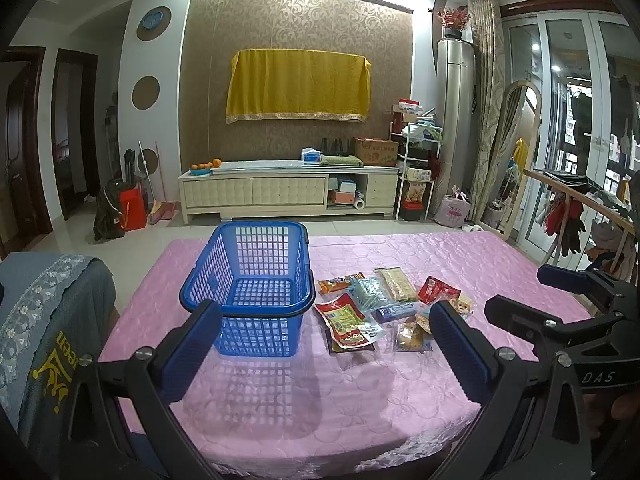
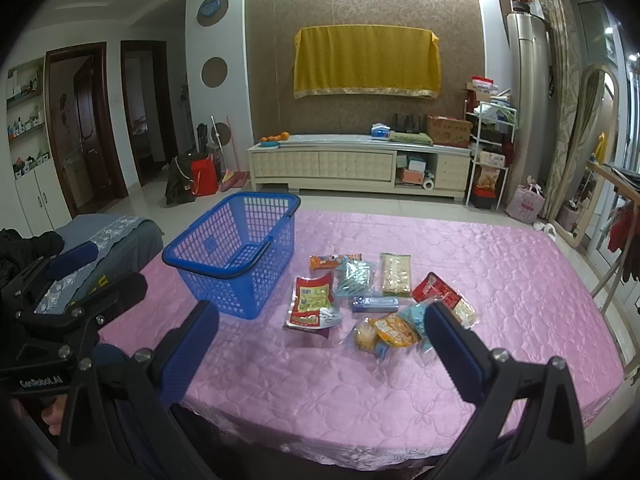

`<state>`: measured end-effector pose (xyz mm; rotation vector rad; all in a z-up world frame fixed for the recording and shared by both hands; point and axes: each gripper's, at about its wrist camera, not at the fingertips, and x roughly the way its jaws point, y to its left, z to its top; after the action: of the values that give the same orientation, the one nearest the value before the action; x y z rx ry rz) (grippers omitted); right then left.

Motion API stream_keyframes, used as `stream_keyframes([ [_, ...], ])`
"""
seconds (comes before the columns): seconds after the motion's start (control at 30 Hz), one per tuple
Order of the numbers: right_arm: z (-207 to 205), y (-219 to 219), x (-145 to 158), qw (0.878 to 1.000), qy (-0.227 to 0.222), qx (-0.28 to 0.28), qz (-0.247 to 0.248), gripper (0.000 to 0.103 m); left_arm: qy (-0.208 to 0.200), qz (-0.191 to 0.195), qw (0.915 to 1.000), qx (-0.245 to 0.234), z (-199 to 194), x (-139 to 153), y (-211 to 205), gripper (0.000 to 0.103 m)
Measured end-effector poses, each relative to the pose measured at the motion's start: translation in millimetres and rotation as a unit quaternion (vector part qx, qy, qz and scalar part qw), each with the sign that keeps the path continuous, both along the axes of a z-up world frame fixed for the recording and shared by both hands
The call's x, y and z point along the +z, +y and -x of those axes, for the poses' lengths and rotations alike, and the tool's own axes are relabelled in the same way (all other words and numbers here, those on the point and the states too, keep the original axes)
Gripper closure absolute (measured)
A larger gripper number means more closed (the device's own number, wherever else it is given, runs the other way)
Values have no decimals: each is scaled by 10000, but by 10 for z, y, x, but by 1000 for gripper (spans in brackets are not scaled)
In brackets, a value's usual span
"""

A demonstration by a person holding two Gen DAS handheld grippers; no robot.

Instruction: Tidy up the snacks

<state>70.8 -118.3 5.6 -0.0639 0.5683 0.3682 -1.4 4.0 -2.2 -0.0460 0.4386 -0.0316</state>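
Pink quilted bench (image 1: 400, 400) fills our left wrist view, blue basket (image 1: 256, 280) empty toward its left edge, snacks (image 1: 384, 304) heaped just beside | left gripper (image 1: 320, 344) fingers spread, holding nothing, hovering over the near edge | right wrist view: right gripper (image 2: 320, 344) fingers spread too, aimed at the snacks, probably for our first pick.

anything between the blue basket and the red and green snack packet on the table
Nothing: only a bare strip of pink tablecloth separates the blue basket from the red and green snack packet, clearest in the right wrist view.
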Motion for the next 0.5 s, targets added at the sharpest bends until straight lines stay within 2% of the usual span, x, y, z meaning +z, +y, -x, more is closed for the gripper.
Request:
stream_keyframes([
  [0.5, -84, -1, 158, 9998, -162, 106, 2, 0, -44, 34, 10000, -30, -93, 176, 50, 0],
])
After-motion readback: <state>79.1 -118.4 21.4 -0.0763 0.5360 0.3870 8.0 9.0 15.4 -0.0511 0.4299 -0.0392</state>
